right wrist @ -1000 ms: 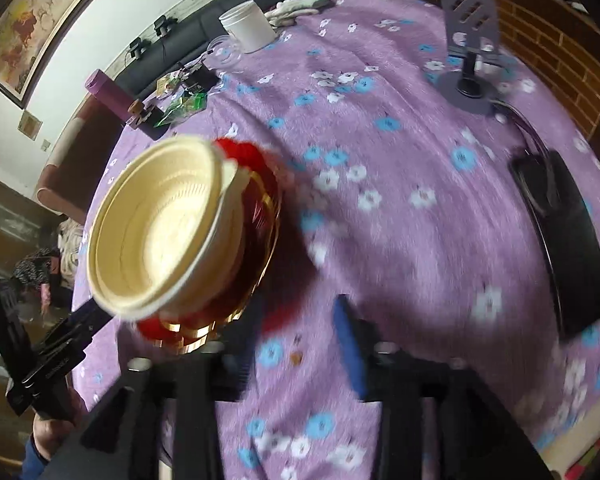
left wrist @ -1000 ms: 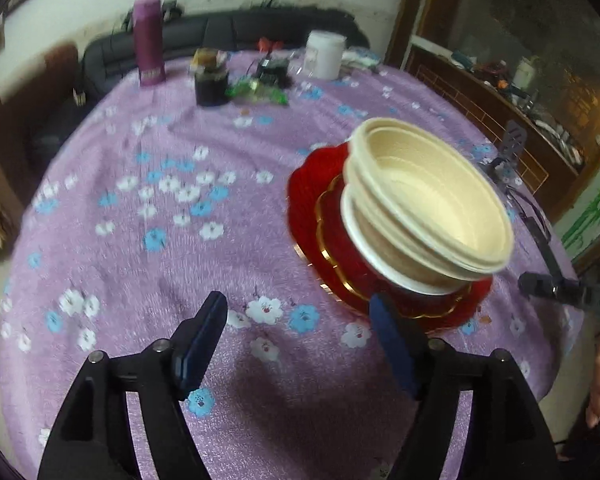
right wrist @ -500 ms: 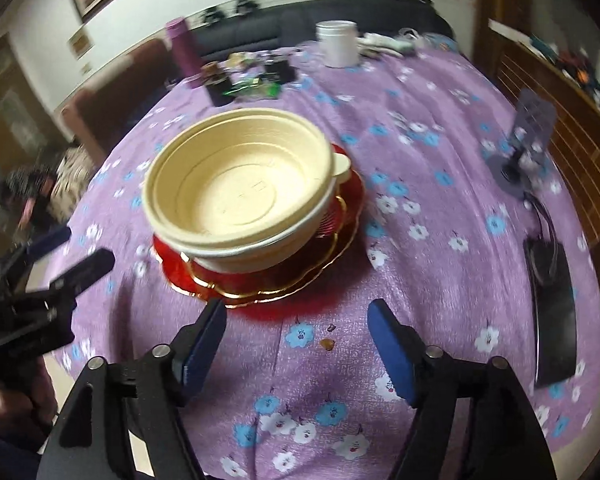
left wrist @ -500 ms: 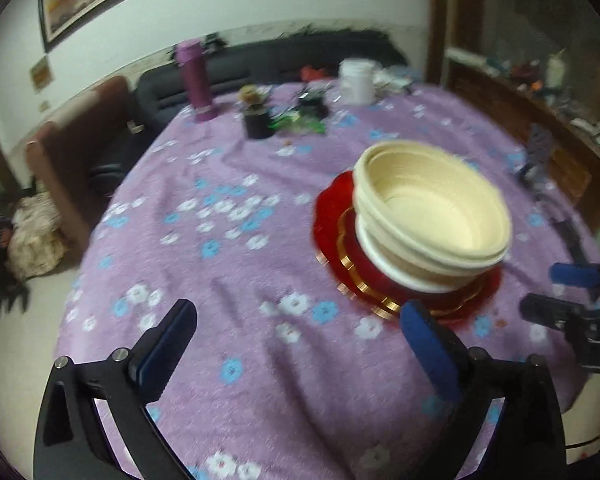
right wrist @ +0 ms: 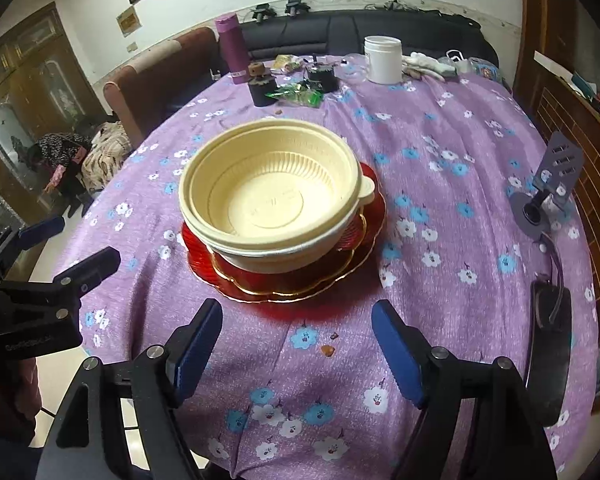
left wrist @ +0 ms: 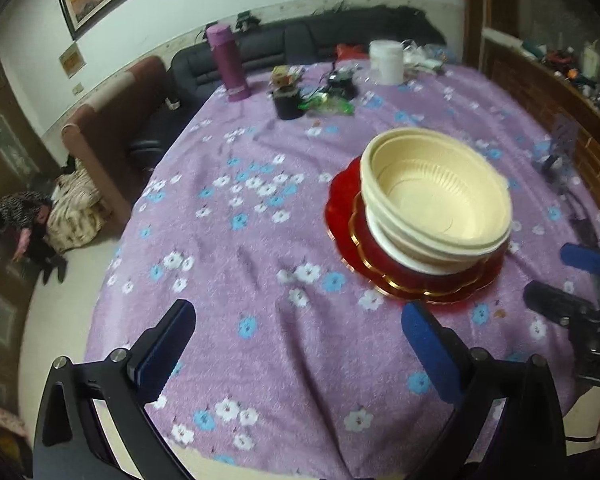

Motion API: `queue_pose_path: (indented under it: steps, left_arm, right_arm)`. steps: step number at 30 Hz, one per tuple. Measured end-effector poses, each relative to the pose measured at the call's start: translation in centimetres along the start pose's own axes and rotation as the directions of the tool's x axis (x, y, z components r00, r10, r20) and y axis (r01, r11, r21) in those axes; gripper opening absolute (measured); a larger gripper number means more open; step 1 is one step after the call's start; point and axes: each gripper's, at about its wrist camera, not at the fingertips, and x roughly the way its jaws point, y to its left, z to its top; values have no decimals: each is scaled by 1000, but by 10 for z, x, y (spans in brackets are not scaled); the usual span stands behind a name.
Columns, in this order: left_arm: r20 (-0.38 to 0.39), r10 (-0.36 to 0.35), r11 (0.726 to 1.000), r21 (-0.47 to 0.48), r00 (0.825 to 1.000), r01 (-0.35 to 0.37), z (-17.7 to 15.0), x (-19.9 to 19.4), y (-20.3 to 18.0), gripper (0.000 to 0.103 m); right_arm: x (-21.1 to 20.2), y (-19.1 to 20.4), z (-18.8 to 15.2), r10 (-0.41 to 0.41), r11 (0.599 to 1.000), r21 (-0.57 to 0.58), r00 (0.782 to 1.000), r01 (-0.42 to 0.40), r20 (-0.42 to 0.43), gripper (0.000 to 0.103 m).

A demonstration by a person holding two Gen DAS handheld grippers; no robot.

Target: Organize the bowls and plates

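A big round table (right wrist: 440,240) is wearing a purple cloth with little flowers. A dark sofa (right wrist: 340,36) is sitting behind it by the wall.

In the middle of the table, red plates (right wrist: 292,280) with gold edges are lying in a stack. Cream bowls (right wrist: 268,196) are sitting on top of the plates, one inside the other.

The left gripper (left wrist: 296,334) is hanging over the near edge of the table with its jaws wide apart. It is holding nothing. The right gripper (right wrist: 296,326) is hanging just in front of the plates. Its jaws are opening, and nothing is between them.

At the far side, a purple bottle (right wrist: 230,48) and a white jar (right wrist: 382,60) are standing up. A small dark pot (right wrist: 262,90) is standing near the bottle.
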Motion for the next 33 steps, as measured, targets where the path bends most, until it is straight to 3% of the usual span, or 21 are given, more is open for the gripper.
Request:
queue_pose_path:
  steps: [10, 21, 25, 33]
  left_arm:
    - [-16, 19, 1000, -13, 1000, -19, -1, -5, 1, 103]
    - [78, 175, 981, 70, 981, -181, -1, -25, -11, 103]
    - [72, 134, 988, 67, 988, -138, 1, -23, -8, 103]
    - [60, 126, 989, 69, 990, -130, 3, -15, -8, 103]
  right_arm:
    - [-3, 0, 3, 31, 999, -10, 999, -31, 22, 82]
    - [-1, 3, 5, 44, 999, -3, 998, -44, 33, 82]
    - [0, 5, 7, 42, 999, -2, 998, -42, 37, 82]
    - [4, 5, 9, 33, 999, 3, 999, -33, 34, 82]
